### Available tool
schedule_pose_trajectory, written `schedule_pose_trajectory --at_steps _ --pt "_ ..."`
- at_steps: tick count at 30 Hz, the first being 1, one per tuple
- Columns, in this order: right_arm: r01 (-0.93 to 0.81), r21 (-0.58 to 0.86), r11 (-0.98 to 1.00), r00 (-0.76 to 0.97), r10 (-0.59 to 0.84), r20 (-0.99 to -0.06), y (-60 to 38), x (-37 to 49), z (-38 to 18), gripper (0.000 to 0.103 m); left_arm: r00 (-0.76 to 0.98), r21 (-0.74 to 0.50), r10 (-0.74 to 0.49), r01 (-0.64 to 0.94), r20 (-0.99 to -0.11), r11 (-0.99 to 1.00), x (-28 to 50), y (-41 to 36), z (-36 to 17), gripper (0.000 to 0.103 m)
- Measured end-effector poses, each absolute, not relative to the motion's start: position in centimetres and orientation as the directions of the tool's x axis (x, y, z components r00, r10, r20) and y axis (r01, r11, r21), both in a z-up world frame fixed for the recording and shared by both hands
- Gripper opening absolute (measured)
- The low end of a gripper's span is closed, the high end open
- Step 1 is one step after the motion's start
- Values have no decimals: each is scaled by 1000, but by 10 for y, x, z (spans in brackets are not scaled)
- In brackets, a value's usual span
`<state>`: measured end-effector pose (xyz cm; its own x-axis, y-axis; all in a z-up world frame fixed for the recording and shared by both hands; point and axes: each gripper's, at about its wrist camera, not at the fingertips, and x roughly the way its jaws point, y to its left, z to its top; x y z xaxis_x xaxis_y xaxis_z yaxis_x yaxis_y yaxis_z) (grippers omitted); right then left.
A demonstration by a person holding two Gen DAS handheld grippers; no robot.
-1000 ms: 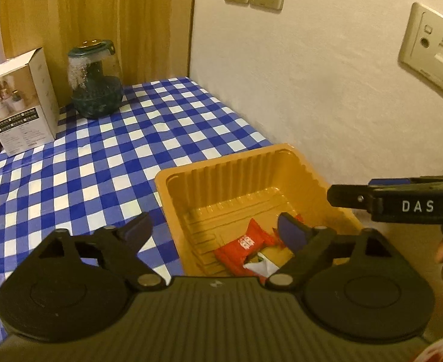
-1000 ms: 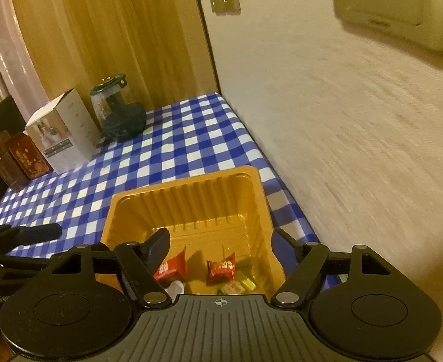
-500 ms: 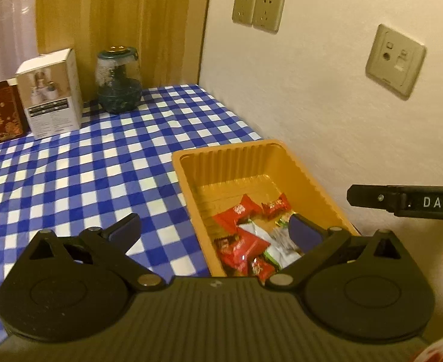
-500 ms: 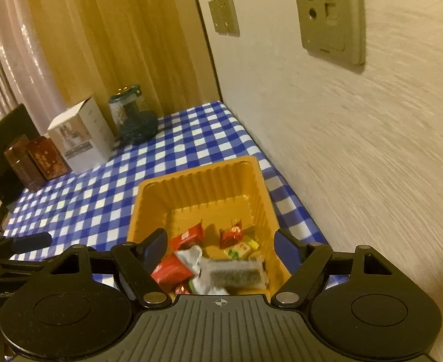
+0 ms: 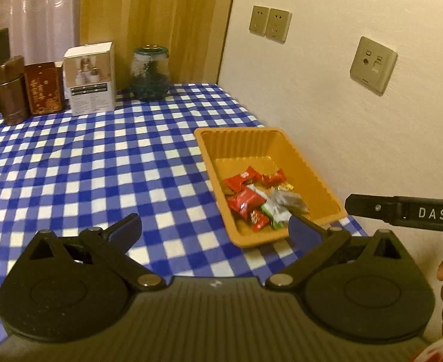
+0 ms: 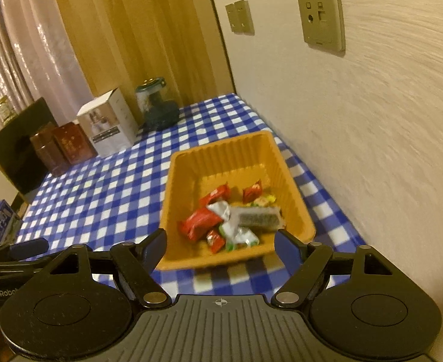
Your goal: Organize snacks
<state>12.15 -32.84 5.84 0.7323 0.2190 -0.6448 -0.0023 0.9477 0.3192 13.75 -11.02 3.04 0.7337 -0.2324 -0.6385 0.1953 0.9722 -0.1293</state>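
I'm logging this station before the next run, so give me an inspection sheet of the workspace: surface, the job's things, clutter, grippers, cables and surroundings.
Surface: blue-and-white checked tablecloth, lying flat.
Job's things: orange tray by the wall, holding a pile of wrapped snacks at its near end; mostly red wrappers, some green-white and a greyish one.
Clutter: white box, glass jar, two brown tins along the far edge; blue packet at the left.
Grippers: left gripper open, empty; right gripper open, empty, tray in front of it.
Cables: nothing seen.
Surroundings: cream wall with sockets, wood panel, curtain.
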Motion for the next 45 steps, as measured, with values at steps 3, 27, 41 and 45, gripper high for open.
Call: schedule_pose_trajectory --at_steps 3,27,41,45 --pt "-6 296 955 746 201 -635 -319 102 66 78 732 -132 -225 184 -643 974 118 -104 34 103" --pt "-46 150 988 797 127 -590 -279 -11 101 78 774 -70 -100 72 -626 995 15 -72 62 103" --pt "-68 109 992 800 120 -588 -270 -26 98 79 767 -72 -112 86 -632 994 -1 -69 61 103" --pt "-70 114 991 798 124 -589 -269 -25 96 79 768 -77 -117 88 -630 993 -2 -69 62 103"
